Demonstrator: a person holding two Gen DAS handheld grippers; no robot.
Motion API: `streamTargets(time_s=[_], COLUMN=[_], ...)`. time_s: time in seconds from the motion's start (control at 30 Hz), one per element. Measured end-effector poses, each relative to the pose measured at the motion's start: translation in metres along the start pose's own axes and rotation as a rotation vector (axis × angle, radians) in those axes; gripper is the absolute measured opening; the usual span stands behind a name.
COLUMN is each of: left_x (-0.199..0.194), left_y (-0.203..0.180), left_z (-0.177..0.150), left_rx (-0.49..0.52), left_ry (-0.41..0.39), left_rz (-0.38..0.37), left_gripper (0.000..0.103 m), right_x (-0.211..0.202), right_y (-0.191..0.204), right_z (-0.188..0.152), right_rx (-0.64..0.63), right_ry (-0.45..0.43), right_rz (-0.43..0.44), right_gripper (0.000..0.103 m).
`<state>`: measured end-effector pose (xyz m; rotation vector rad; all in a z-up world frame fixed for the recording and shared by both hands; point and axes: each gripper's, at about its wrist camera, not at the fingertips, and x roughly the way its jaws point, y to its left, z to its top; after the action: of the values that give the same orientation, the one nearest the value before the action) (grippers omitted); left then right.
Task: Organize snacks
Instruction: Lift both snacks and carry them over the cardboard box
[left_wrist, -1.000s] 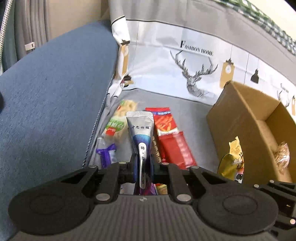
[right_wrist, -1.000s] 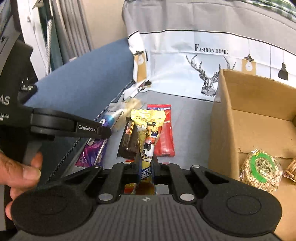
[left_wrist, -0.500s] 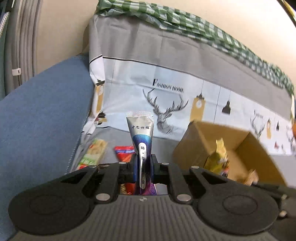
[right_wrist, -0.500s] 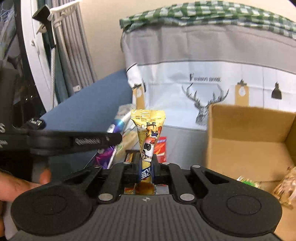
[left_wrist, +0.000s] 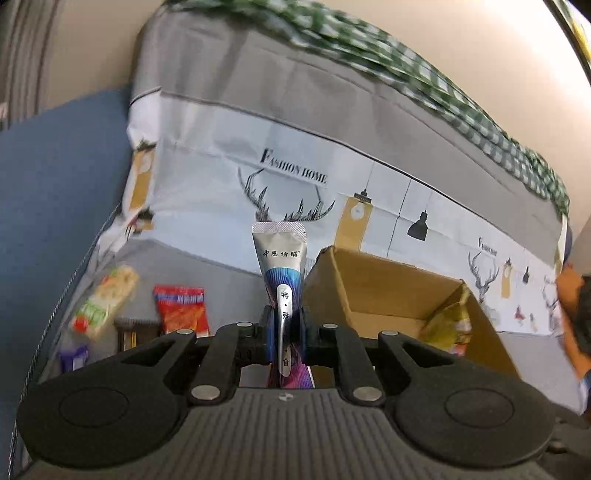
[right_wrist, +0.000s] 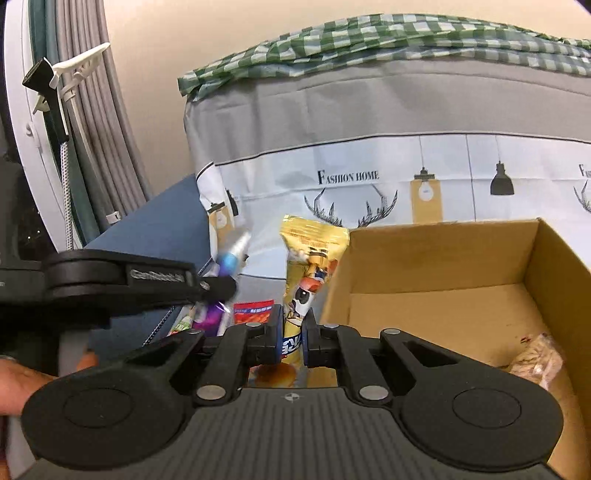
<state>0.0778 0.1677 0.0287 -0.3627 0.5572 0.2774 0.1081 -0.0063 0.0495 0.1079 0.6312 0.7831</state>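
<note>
Your left gripper (left_wrist: 283, 338) is clamped on a silver-and-blue sachet (left_wrist: 281, 267), which stands upright between the fingers with its crimped top uppermost. Your right gripper (right_wrist: 293, 341) is closed on a yellow snack packet (right_wrist: 312, 264), also held upright. Both packets are raised in front of the open cardboard box (right_wrist: 439, 258), just left of its near corner and not inside it. In the right wrist view the box holds a clear bag of pale snacks (right_wrist: 539, 356) against its right side; in the left wrist view a blurred yellow wrapper (left_wrist: 448, 323) shows inside it. On the grey cloth (left_wrist: 207, 258) to the left of the box lie a red packet (left_wrist: 181, 308) and a green-and-cream packet (left_wrist: 105, 301), apart from each other.
</note>
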Motion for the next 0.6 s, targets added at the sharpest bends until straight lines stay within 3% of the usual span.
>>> streamTargets(time_s=[0.33,0.6], left_x=[0.006,0.001], left_y=[-0.012,-0.035], left_z=[0.004,-0.004], left_rx=[0.003,0.068], left_ry=[-0.032,-0.041], left_rz=[-0.069,-0.133], left_gripper=[0.014,0.014], right_x=[-0.01,-0.016], right_y=[-0.03,-0.047], right_z=[0.011,0.014], right_rx=[0.097,0.113], right_ry=[-0.057,-0.074], right_rz=[-0.01,-0.086], right_gripper=[0.008,0.008])
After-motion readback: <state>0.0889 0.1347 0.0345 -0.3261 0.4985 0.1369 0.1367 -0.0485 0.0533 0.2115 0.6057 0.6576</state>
